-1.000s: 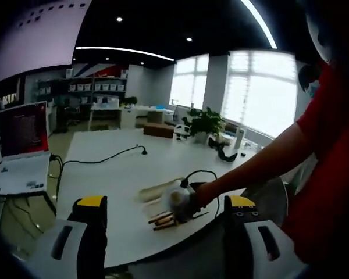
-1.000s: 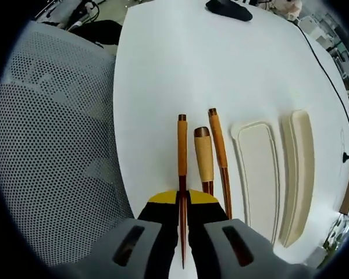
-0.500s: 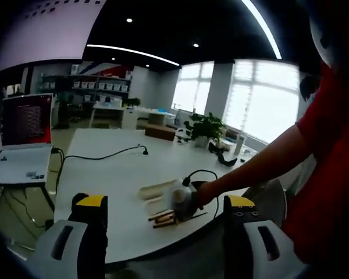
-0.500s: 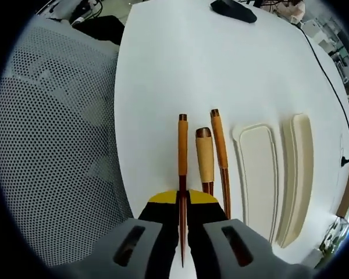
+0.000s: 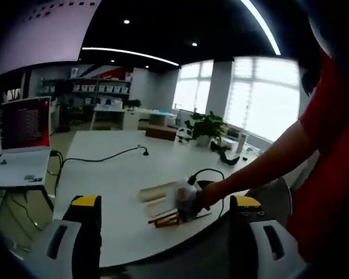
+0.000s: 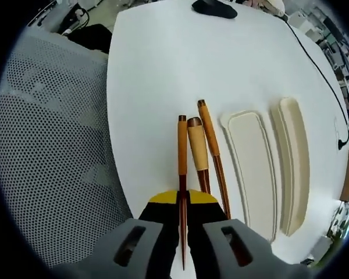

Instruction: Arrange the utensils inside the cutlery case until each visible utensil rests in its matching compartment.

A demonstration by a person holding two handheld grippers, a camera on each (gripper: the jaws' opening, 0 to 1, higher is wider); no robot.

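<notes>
Gripping: right gripper (image 6: 182, 200) pinches a chopstick (image 6: 181, 152); lift level; carry into the cutlery case (image 6: 257, 168)
Idle: left gripper (image 5: 166, 206) wide apart

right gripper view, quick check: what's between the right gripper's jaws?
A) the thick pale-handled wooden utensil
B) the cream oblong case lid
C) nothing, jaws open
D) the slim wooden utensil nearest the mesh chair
D: the right gripper is shut on the slim brown wooden utensil, the one nearest the grey mesh chair; the thick pale-handled wooden utensil and another slim wooden stick lie beside it on the white table, apart from the jaws.
</notes>
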